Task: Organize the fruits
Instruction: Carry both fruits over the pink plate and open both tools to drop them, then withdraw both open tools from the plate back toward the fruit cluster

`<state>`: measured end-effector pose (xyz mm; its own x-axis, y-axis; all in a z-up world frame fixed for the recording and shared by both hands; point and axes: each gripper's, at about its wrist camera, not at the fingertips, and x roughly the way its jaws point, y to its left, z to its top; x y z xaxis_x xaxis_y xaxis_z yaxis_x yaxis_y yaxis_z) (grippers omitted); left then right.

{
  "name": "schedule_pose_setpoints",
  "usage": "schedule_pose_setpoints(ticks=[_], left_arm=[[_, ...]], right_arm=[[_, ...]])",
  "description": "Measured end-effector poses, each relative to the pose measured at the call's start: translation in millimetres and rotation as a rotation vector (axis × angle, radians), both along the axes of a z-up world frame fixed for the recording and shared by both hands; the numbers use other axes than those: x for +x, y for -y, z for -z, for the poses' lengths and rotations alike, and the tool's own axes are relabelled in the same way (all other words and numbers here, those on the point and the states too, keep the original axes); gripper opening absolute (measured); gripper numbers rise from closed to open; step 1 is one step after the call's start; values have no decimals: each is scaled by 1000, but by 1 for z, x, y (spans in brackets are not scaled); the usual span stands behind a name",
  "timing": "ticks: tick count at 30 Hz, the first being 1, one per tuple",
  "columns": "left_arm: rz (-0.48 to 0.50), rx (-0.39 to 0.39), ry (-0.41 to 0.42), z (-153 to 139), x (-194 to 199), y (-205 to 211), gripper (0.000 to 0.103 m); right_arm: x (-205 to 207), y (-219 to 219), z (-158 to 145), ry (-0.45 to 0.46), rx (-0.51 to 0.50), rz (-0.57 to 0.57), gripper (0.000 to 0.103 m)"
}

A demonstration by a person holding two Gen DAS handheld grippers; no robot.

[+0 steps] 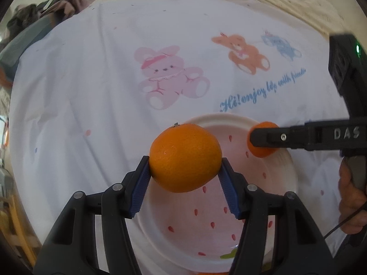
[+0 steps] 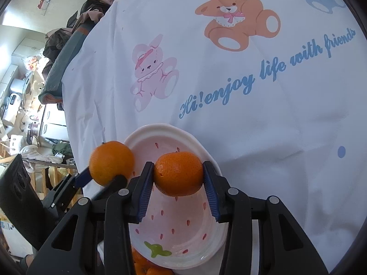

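A large orange (image 1: 184, 158) hangs over a pink strawberry-patterned plate (image 1: 183, 220), and my left gripper (image 1: 184, 162) is shut on it, blue pads pressing both sides. In the right wrist view my right gripper (image 2: 178, 165) is shut on a smaller orange (image 2: 179, 174) above the same plate (image 2: 181, 229). The two held fruits are side by side and apart. The left gripper's orange (image 2: 111, 166) shows at the left of that view, over the plate's rim. From the left wrist view the right gripper's black finger (image 1: 275, 137) crosses in front of its orange (image 1: 261, 147).
A white cloth with printed bears (image 2: 240, 20) and blue lettering covers the table. Several more oranges (image 2: 142, 267) lie below the plate's near rim. Clothes (image 1: 57, 4) are piled at the far left edge. A hand (image 1: 351, 194) grips the right tool.
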<state>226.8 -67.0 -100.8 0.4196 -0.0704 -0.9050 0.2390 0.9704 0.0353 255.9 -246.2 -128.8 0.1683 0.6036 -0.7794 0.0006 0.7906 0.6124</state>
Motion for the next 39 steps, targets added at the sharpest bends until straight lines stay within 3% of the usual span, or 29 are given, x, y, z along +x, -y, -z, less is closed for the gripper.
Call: schedule_pose_setpoints(ticks=[4, 9, 12, 17, 18, 20, 22, 34, 39], left_arm=[[17, 37, -73, 19, 0, 6, 58], [8, 27, -70, 21, -2, 6, 59], [-10, 16, -76, 21, -1, 3, 69], [0, -2, -64, 15, -4, 1, 69], [-1, -9, -65, 14, -4, 0, 70], [-4, -10, -65, 13, -4, 0, 71], [-1, -10, -65, 13, -4, 0, 72], [6, -5, -54, 11, -3, 0, 72], [-26, -31, -34, -4, -6, -7, 72]], right_arm=[[1, 0, 0, -4, 8, 9, 46], [1, 3, -1, 5, 16, 26, 46], [0, 3, -3, 12, 10, 27, 47], [1, 3, -5, 12, 7, 30, 47], [1, 3, -5, 11, 8, 30, 48], [1, 3, -6, 12, 49, 32, 67], [0, 1, -12, 39, 32, 31, 70], [2, 4, -20, 66, 15, 37, 70], [-8, 10, -34, 103, -5, 47, 70]])
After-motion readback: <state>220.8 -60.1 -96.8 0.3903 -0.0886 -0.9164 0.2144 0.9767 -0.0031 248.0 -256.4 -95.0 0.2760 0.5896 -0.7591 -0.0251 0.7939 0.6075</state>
